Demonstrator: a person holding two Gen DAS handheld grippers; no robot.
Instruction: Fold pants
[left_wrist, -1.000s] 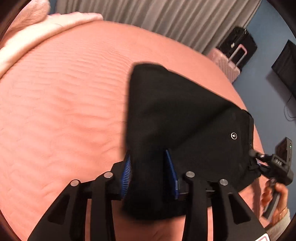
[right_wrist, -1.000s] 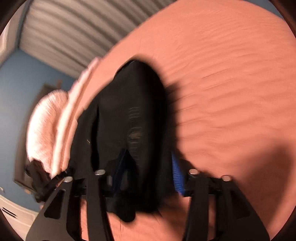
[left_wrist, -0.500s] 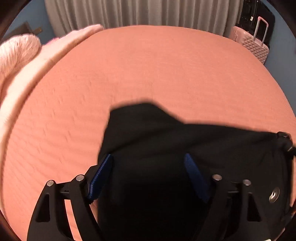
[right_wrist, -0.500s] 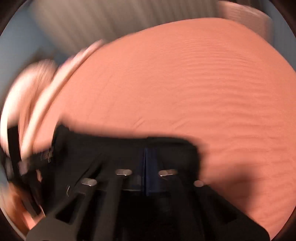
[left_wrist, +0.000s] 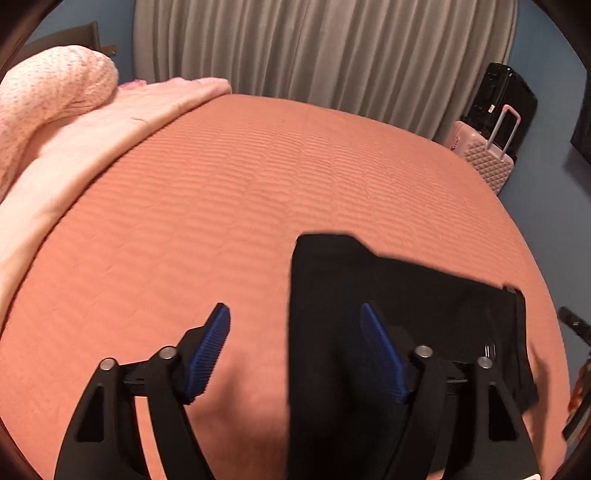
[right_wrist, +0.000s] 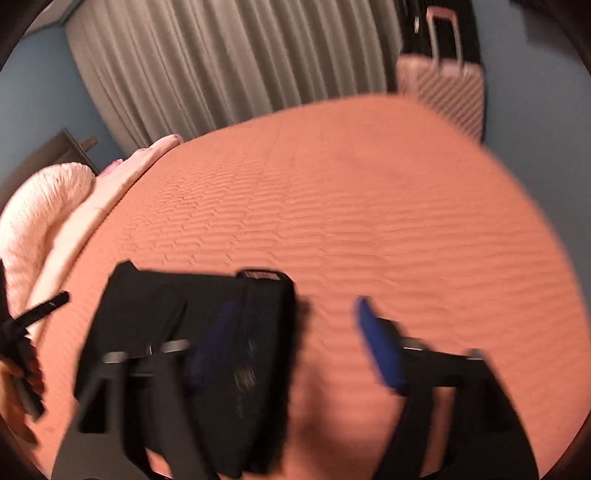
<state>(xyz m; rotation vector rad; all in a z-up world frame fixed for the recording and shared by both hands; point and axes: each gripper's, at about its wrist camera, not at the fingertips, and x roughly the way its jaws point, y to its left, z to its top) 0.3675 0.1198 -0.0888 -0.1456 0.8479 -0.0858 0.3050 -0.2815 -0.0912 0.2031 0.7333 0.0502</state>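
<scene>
The black pants (left_wrist: 406, 295) lie folded on the salmon bedspread (left_wrist: 258, 192). My left gripper (left_wrist: 295, 325) is open, its blue pads apart; the right pad (left_wrist: 380, 354) is over the pants' left edge, the left pad (left_wrist: 207, 350) over bare bedspread. In the right wrist view the pants (right_wrist: 177, 317) lie at lower left, blurred. My right gripper (right_wrist: 291, 332) is open, its left finger (right_wrist: 214, 339) over the pants, its right finger (right_wrist: 376, 343) over the bedspread (right_wrist: 369, 221). Neither gripper holds cloth.
A pink knitted blanket (left_wrist: 48, 96) and a pale pillow edge (left_wrist: 92, 147) lie at the bed's left. Grey curtains (left_wrist: 314, 48) hang behind. A pink suitcase (left_wrist: 487, 162) and a black suitcase (left_wrist: 506, 96) stand at the far right.
Both grippers carried the pants down onto the bed, then opened and let go. The pants now lie flat and the views have tilted up toward the curtains.
</scene>
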